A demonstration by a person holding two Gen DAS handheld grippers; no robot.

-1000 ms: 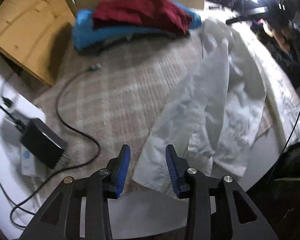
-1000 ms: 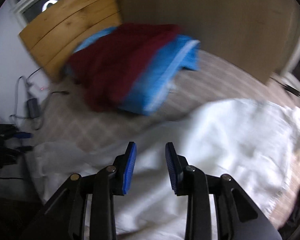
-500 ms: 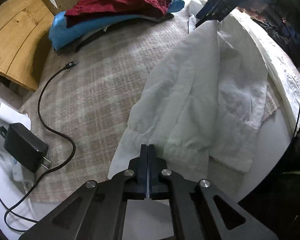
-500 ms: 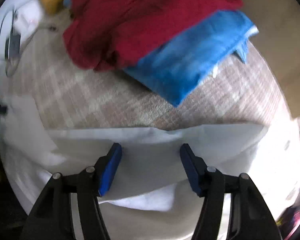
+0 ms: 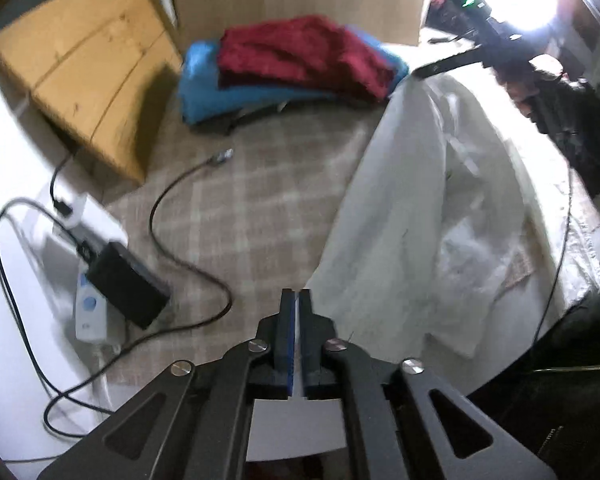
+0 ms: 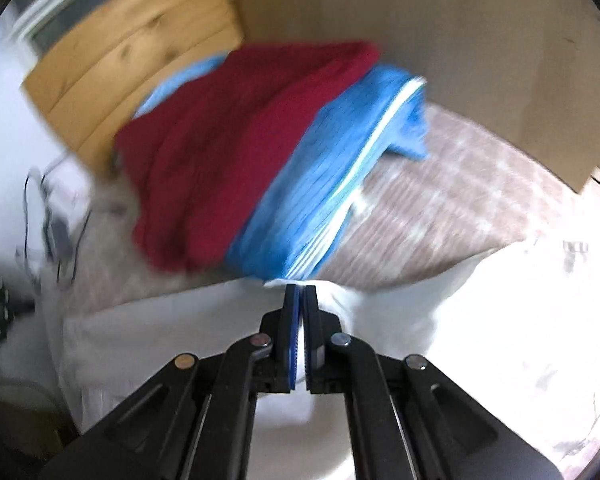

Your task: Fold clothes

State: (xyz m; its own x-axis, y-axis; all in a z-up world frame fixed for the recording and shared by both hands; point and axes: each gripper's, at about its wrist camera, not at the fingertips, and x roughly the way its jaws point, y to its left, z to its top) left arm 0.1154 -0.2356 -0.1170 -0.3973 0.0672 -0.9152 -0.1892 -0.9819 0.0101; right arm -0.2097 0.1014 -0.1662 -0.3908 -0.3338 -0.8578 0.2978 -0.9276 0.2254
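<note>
We have both grippers on the white shirt point(image 5: 412, 216), which lies along the right side of the bed, over the checked blanket point(image 5: 260, 200), and hangs slack between the two grips. Our left gripper point(image 5: 297, 320) has its blue fingers point(image 5: 288, 328) almost together, just a sliver between them — its jaws have just been opening a touch — and white cloth fills that sliver, so the shirt's near hem looks pinched there. Our right gripper point(image 6: 300, 320) has just been closing and now its fingers point(image 6: 290, 328) are clamped tight on the shirt's white edge point(image 6: 284, 282), a little tab of fabric poking out past the tips. From the left wrist view we see that same gripper point(image 5: 448, 65) at the far end of the shirt, a dark-sleeved arm point(image 5: 568, 120) behind it. Beyond the shirt, at the head of the bed, sits the pile — a dark red garment point(image 6: 236, 160) on top of a blue one with white stripes point(image 6: 324, 184) — against a wooden headboard point(image 5: 84, 92) and a cardboard panel point(image 6: 420, 32). At the bed's left edge, a black charger brick point(image 5: 128, 288) and its cable point(image 5: 188, 264) trail across the blanket, well apart from the shirt.
</note>
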